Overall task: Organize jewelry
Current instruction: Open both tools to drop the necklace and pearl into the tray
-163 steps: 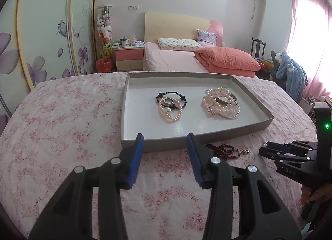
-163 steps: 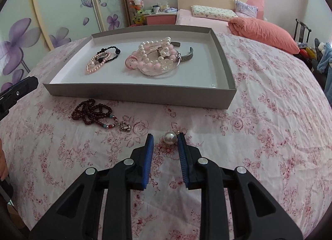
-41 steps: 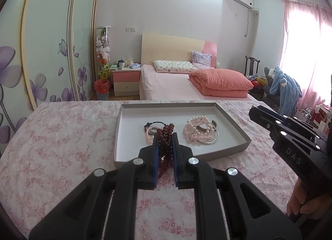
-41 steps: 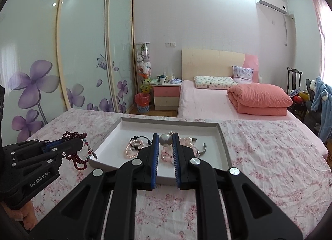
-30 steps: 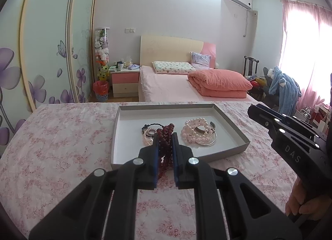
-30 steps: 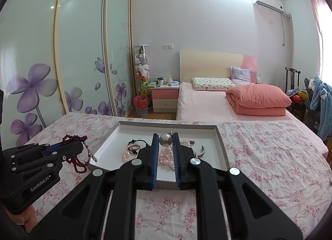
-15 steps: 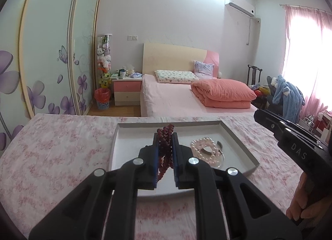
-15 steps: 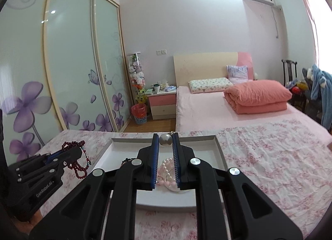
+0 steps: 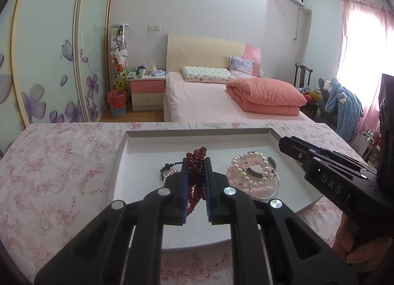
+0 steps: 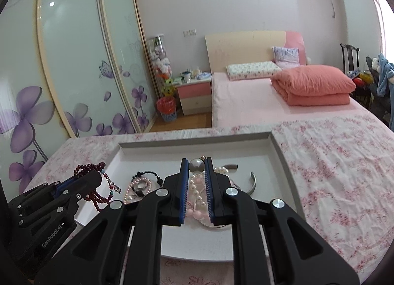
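Both grippers had advanced from the floral bedspread [image 10: 344,161] to hang above the grey tray [image 9: 197,134]. Nearest, the left gripper [image 9: 196,169] was clamped on the dark red bead bracelet [image 9: 195,159], the right gripper [image 10: 196,169] on the pearl pendant [image 10: 196,164], likely carried for release inside. Beyond, the tray held a black and pink bead cluster [image 10: 141,186], and pearl bracelets [image 9: 251,171] with a silver bangle [image 10: 253,181]
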